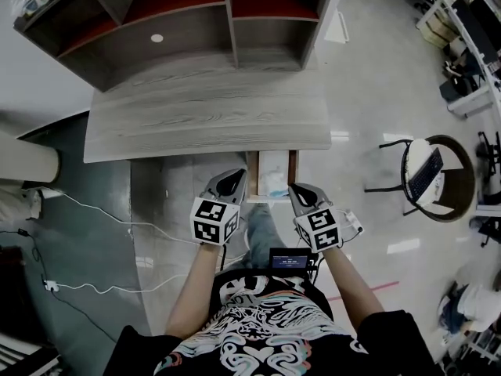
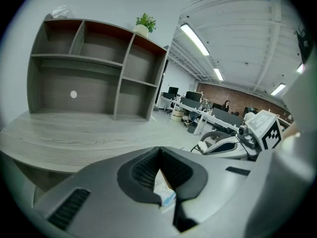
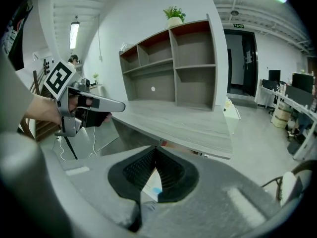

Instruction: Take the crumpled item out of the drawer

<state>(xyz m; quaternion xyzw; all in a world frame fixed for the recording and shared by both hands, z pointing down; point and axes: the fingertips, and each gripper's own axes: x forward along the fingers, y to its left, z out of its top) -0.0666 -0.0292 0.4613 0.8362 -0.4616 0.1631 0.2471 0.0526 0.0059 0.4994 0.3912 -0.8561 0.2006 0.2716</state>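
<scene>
A narrow wooden drawer (image 1: pixel 252 180) stands pulled out from under the front edge of the desk (image 1: pixel 203 120). Inside it lies a crumpled white and pale blue item (image 1: pixel 274 183). My left gripper (image 1: pixel 235 177) is just left of the drawer and my right gripper (image 1: pixel 298 188) just right of it, both above the floor. In the left gripper view the jaws of the left gripper (image 2: pixel 159 148) meet at the tips with nothing held, and the crumpled item (image 2: pixel 166 195) shows below. The right gripper (image 3: pixel 156 149) is shut and empty too, with the item (image 3: pixel 153 188) under it.
An empty grey shelf unit (image 1: pixel 180 30) stands at the back of the desk. A black chair (image 1: pixel 434 175) is on the floor to the right. White cables (image 1: pixel 94 218) run over the floor at the left. A small screen (image 1: pixel 288 258) hangs at the person's chest.
</scene>
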